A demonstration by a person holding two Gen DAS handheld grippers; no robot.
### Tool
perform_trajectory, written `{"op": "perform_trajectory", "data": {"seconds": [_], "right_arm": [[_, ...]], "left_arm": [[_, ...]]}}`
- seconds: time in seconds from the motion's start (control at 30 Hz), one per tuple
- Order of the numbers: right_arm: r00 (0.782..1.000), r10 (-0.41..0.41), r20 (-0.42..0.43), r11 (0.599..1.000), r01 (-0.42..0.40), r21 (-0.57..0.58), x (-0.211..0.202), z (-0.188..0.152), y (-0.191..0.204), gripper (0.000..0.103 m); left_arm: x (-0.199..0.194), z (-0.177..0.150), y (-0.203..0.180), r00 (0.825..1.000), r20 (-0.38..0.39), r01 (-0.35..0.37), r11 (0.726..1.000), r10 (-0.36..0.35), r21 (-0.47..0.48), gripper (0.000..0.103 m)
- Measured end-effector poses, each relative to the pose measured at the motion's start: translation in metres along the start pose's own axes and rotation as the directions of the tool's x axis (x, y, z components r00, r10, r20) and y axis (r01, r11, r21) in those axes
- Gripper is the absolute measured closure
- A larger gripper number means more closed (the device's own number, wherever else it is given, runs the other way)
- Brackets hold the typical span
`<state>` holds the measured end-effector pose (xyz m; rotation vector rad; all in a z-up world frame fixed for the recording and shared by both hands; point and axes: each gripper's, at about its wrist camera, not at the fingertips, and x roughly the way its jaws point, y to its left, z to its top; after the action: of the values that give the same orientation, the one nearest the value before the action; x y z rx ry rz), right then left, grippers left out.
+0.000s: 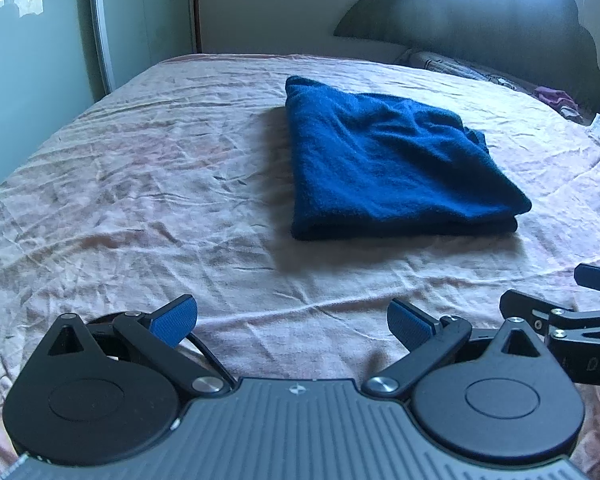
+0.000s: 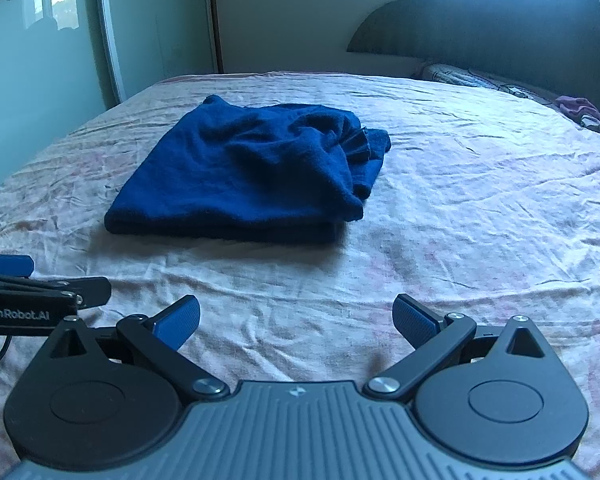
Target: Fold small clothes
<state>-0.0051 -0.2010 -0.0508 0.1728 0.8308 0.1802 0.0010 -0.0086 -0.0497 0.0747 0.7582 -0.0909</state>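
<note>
A dark blue fleecy garment (image 1: 392, 164) lies folded into a thick rectangle on the pink bedsheet (image 1: 140, 200), a little right of centre in the left wrist view. In the right wrist view the same garment (image 2: 252, 176) lies left of centre, with a loose flap draped over its right side. My left gripper (image 1: 292, 324) is open, well short of the cloth, with nothing between its blue pads. My right gripper (image 2: 296, 320) is open too, low over the sheet and apart from the garment. Each gripper shows at the other view's edge, the right one (image 1: 580, 304) and the left one (image 2: 28, 292).
The wrinkled sheet (image 2: 480, 220) covers a wide bed. A dark scalloped headboard (image 2: 500, 28) stands at the far right, with a quilted pillow (image 2: 460, 76) and a small purple cloth (image 2: 580, 108) below it. A pale green wardrobe door (image 2: 40, 60) lines the left side.
</note>
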Motion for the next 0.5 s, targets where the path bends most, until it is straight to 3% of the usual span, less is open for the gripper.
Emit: {"op": "perform_trajectory", "data": {"seconds": [0.5], "right_arm": [[1.000,0.005,0.004,1.000,-0.005,-0.004,-0.0051,-0.0009,0.0007,0.000]], "left_arm": [[-0.0041,-0.0009,0.0044,1.000,0.010,-0.009,1.000,0.009,0.002,0.001]]}}
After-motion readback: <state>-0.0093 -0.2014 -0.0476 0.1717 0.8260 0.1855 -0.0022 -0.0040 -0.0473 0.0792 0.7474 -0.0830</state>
